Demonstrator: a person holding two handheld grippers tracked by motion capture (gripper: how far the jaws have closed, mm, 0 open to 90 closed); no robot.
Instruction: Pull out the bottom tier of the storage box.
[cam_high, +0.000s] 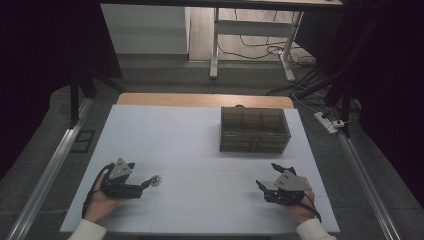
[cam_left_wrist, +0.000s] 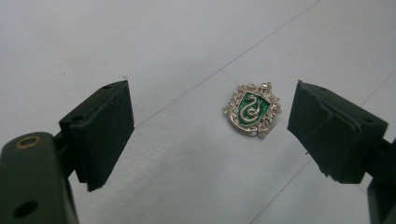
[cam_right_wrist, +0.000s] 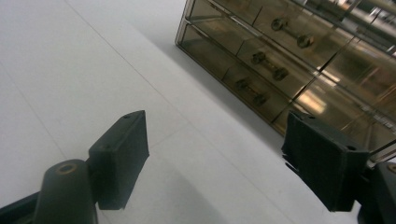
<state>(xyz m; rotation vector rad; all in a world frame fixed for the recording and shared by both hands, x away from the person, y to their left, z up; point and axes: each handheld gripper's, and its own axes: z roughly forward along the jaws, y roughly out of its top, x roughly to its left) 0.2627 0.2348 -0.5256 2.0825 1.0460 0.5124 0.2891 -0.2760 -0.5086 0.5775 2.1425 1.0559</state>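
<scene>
White and flat, the surface (cam_high: 200, 150) under your hands offers plenty of bare room, with faint seam lines crossing it. Nearest you, your left gripper (cam_left_wrist: 210, 121) rests low with its fingers (cam_left_wrist: 100, 130) spread wide, and the small silver shield-shaped badge with green enamel (cam_left_wrist: 252, 108) lies flat between them, closer to the right-hand finger in the left gripper view and touching neither. That off-centre lie is your main risk: if you close as you are, I judge one finger would meet the badge first and shove it sideways, or skate over it, since it is thin and sits flush on the sheet. Centre over it and come down close before you squeeze.

Your right gripper (cam_right_wrist: 215, 163) hovers with its fingers (cam_right_wrist: 119, 158) also wide and nothing between them. It points toward the smoky transparent plastic drawer chest (cam_right_wrist: 289, 60), which stands farther off on the right half of the surface, near the far edge. The drawers with their small round knobs look shut, so a careless reach could bump the chest or push it back.

Between the badge and the chest the way is open. Beyond, the far edge drops to a floor with cables.
</scene>
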